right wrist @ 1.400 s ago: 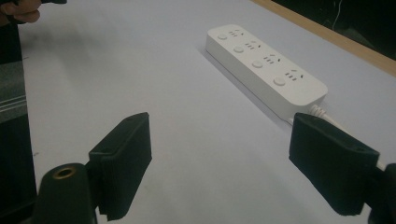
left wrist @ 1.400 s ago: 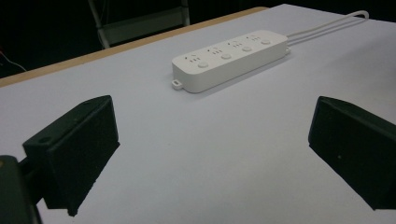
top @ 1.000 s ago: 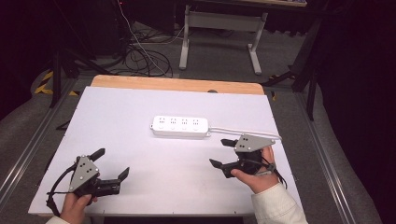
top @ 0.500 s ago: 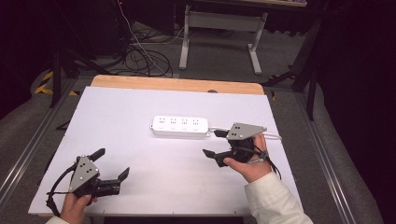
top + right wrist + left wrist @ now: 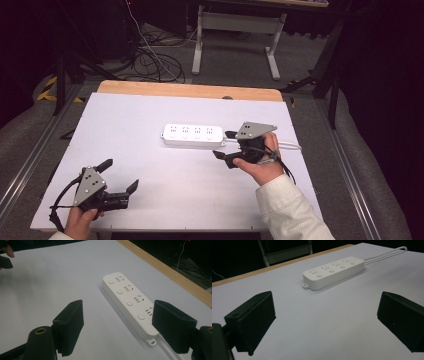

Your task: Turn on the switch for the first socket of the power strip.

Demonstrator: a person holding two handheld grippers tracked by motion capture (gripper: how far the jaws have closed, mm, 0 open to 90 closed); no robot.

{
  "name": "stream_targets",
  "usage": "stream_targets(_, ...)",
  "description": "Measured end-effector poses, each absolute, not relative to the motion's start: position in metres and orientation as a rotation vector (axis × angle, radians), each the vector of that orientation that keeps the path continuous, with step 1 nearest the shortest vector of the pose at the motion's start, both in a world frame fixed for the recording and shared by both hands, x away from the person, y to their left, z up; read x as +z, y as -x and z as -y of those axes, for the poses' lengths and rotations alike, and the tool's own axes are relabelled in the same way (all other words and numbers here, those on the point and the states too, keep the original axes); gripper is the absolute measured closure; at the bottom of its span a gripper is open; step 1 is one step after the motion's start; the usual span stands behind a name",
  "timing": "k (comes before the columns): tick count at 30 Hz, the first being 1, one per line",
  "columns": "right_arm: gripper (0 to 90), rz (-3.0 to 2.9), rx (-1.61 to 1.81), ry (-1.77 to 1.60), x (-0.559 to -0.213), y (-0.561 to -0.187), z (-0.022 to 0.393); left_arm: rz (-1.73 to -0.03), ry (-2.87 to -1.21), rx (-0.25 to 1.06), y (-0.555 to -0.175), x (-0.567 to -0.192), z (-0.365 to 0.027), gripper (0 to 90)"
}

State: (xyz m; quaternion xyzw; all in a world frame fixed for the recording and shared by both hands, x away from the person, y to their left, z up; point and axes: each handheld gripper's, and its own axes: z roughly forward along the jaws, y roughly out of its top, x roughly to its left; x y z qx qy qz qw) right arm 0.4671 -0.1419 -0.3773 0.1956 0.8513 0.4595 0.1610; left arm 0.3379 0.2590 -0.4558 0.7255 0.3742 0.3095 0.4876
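A white power strip (image 5: 192, 136) with several sockets lies flat near the middle of the white table (image 5: 150, 210), its white cable (image 5: 290, 146) running off to the right. My right gripper (image 5: 224, 145) is open, its jaws spread just off the strip's cable end and pointing left. In the right gripper view the power strip (image 5: 127, 300) runs up between the jaws of the open gripper (image 5: 117, 320), nearer the right one. My left gripper (image 5: 119, 175) is open at the table's near left. From there the power strip (image 5: 334, 271) lies well ahead of the open left gripper (image 5: 324, 312).
A wooden strip (image 5: 190, 91) edges the table's far side. Beyond it are a metal desk frame (image 5: 235, 30) and loose cables (image 5: 155, 60) on the floor. Metal rails (image 5: 30, 160) run along both sides of the table. A hand (image 5: 6, 251) shows far off.
My right gripper has moved left and a little away from the person, up to the cable end of the power strip. The left gripper has stayed put.
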Motion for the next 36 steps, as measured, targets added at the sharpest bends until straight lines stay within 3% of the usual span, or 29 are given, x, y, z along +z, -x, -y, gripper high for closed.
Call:
stream_targets(17,40.6,-2.435,1.317,-0.616,-0.385,-0.494,0.126,-0.908,-1.764,0.752,-0.338,-0.456,-0.259,2.3)
stream_targets(27,60.6,-2.438,1.283,-0.678,-0.398,-0.514,0.115,-0.905,-1.762,0.751,-0.338,-0.456,-0.259,2.3)
stream_targets(28,69.0,-2.442,1.272,-0.688,-0.401,-0.518,0.114,-0.904,-1.762,0.751,-0.337,-0.456,-0.259,2.3)
stream_targets(36,85.4,-2.469,1.224,-0.706,-0.415,-0.532,0.106,-0.9,-1.765,0.747,-0.337,-0.455,-0.259,2.3)
